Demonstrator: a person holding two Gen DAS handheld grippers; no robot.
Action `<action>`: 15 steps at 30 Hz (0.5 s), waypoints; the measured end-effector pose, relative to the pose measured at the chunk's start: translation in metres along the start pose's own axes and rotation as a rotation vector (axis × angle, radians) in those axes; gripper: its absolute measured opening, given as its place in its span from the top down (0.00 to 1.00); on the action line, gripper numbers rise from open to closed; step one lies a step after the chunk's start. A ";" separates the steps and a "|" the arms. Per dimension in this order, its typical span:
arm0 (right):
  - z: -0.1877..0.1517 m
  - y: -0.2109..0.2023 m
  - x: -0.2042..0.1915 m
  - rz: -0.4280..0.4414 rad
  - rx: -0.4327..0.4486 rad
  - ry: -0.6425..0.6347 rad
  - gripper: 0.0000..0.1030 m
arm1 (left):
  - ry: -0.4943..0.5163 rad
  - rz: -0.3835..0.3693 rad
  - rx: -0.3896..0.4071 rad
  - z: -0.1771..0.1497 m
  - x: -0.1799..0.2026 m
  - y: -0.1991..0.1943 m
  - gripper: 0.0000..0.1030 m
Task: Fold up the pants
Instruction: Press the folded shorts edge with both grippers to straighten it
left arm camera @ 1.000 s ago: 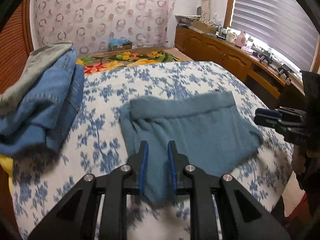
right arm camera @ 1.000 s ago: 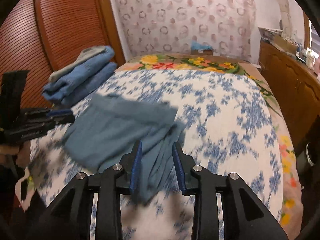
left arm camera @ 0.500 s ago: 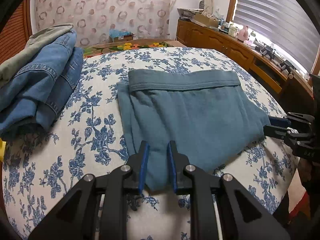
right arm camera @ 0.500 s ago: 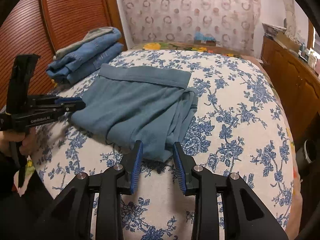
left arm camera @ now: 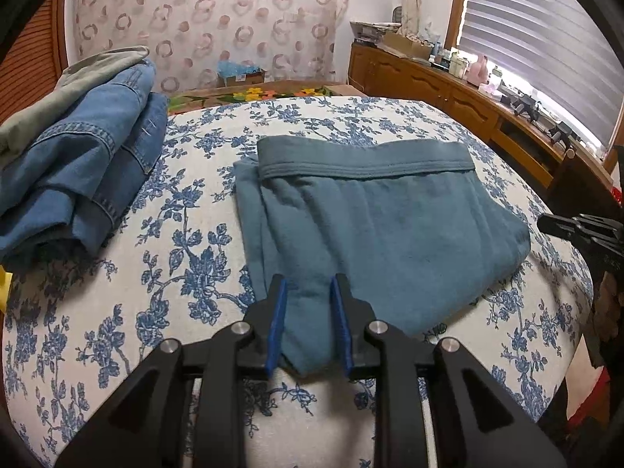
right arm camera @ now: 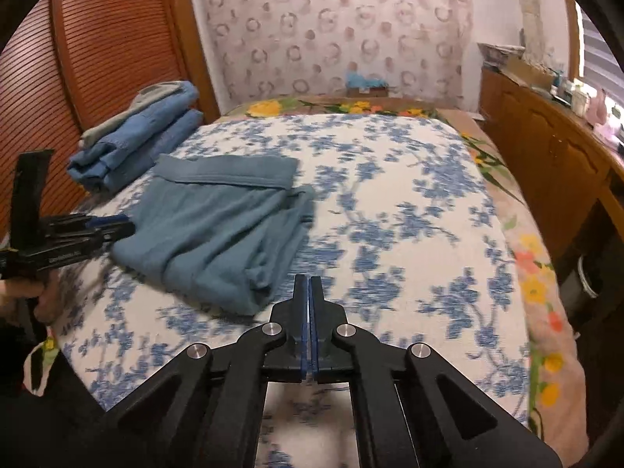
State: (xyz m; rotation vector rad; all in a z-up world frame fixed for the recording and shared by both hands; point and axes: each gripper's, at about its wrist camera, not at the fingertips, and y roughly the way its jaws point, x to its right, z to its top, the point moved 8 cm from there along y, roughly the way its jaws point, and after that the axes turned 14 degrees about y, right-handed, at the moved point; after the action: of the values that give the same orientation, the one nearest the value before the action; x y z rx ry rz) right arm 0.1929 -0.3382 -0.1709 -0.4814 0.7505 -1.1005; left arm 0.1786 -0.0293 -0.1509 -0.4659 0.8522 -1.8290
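Observation:
The teal pants lie folded into a rectangle on the floral bedspread, waistband at the far side. My left gripper has its jaws a little apart around the near corner of the pants, which rests on the bed. In the right wrist view the pants lie to the left, and my right gripper is shut and empty, just off their near right corner. The left gripper also shows in the right wrist view at the pants' left edge.
A stack of folded jeans with a grey garment on top sits at the bed's left side, also seen in the right wrist view. A wooden sideboard runs along the right under the window. A slatted wooden door stands at the left.
The pants were lowered and now lie flat on the bed. My right gripper let go of its corner, closed empty and pulled back to the right. The left gripper stays at its corner.

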 end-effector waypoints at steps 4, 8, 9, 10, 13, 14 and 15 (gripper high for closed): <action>-0.004 0.005 -0.024 0.039 -0.005 -0.044 0.72 | -0.001 -0.004 0.005 -0.001 0.000 -0.001 0.78; -0.010 0.020 -0.037 0.042 -0.038 -0.064 0.71 | -0.013 -0.013 0.017 -0.002 -0.002 -0.002 0.76; -0.012 0.024 -0.037 0.040 -0.051 -0.059 0.71 | -0.012 -0.012 0.018 -0.002 -0.002 -0.002 0.76; -0.012 0.027 -0.036 0.050 -0.065 -0.045 0.72 | -0.010 -0.010 0.019 -0.002 -0.002 -0.002 0.76; -0.013 0.030 -0.033 0.080 -0.089 -0.021 0.94 | -0.010 -0.010 0.020 -0.002 -0.002 -0.002 0.76; -0.013 0.028 -0.033 0.088 -0.088 -0.021 0.95 | -0.012 -0.010 0.020 -0.002 -0.002 -0.002 0.75; -0.012 0.026 -0.033 0.091 -0.082 -0.024 0.96 | -0.012 -0.010 0.020 -0.002 -0.002 -0.002 0.75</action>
State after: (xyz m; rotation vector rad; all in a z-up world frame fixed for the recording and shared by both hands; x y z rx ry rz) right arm 0.1912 -0.2977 -0.1867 -0.5239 0.7910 -0.9811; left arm 0.1766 -0.0265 -0.1509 -0.4697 0.8241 -1.8406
